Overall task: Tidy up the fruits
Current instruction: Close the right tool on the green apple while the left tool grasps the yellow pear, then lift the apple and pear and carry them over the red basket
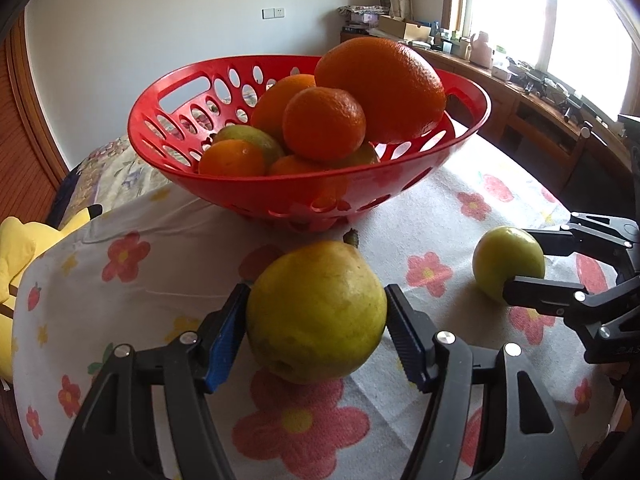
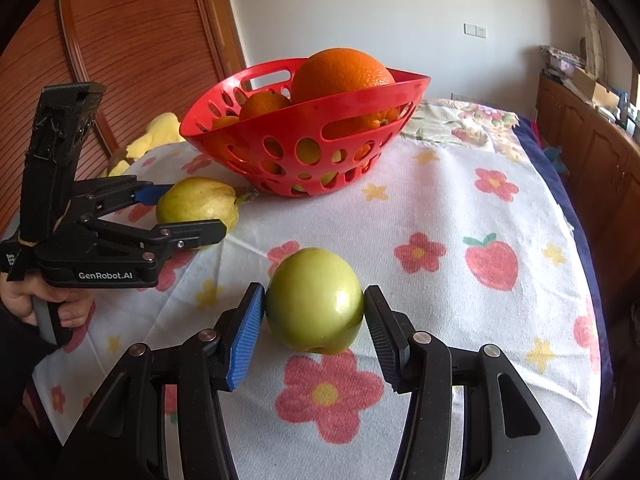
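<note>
A red perforated basket (image 1: pixel 256 192) (image 2: pixel 360 92) holds several oranges (image 1: pixel 324 124) and a greenish fruit. A yellow-green pear (image 1: pixel 316 312) (image 2: pixel 196 204) lies on the flowered cloth in front of it. My left gripper (image 1: pixel 316 320) (image 2: pixel 180 212) has its pads against both sides of the pear. A green apple (image 2: pixel 314 300) (image 1: pixel 506 258) rests on the cloth to the right. My right gripper (image 2: pixel 314 320) (image 1: pixel 516 256) has its pads touching the apple's sides. Both fruits still sit on the cloth.
The table carries a white cloth (image 2: pixel 440 208) with red flowers. A yellow plush toy (image 1: pixel 16 264) (image 2: pixel 156 132) lies off the left edge. A wooden cabinet (image 2: pixel 592 148) runs along the right, a wooden door (image 2: pixel 132 40) stands at the left.
</note>
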